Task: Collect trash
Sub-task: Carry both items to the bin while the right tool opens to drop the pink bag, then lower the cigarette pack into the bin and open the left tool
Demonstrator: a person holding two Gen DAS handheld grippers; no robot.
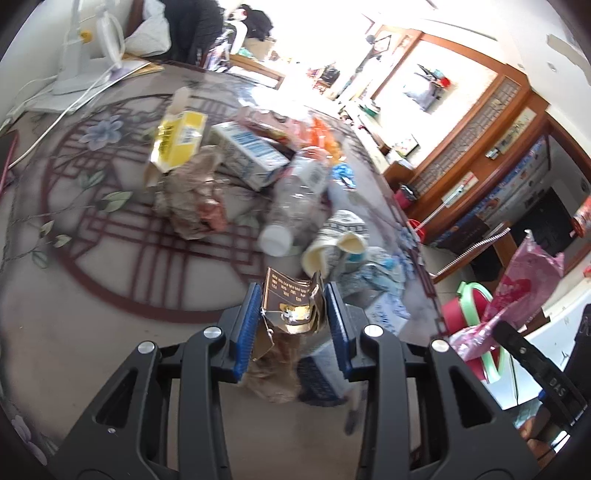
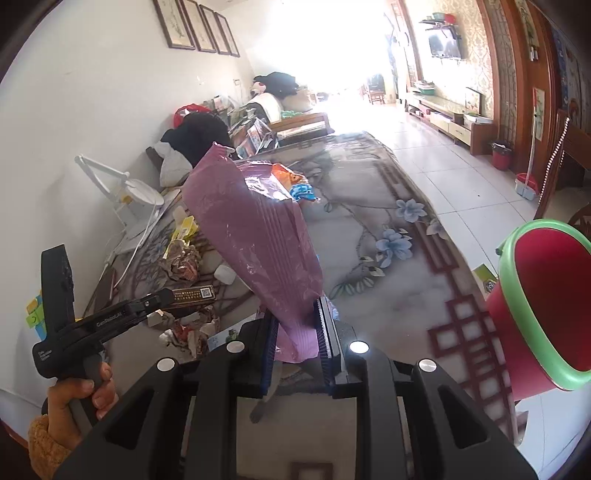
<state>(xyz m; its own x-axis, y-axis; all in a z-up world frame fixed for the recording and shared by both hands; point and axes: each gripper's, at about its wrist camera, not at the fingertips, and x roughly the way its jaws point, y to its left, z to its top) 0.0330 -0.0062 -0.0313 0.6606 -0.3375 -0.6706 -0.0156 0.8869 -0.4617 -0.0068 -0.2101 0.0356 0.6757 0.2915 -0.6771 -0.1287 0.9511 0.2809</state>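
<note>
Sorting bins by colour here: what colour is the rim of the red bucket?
Light green, on the red bucket; clearest in the right wrist view.

wall: white, framed pictures (image 2: pixel 201 26) | floor: pale tiles (image 2: pixel 436 158) | far end: glaring daylight | wooden cabinets (image 1: pixel 480 155)

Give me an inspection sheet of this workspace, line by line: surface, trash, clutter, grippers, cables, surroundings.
Surface: table top with a flower and lattice pattern, strewn with litter.
Job's things: yellow carton, white and blue box, clear plastic bottle, crumpled paper, paper cup; red bin with a green rim at the table edge.
Clutter: white desk lamp at the far corner.
Grippers: left gripper shut on a brown and gold packet; right gripper shut on a pink plastic bag.
Cables: white cord running from the lamp.
Surroundings: tiled floor, framed pictures on the wall.
</note>
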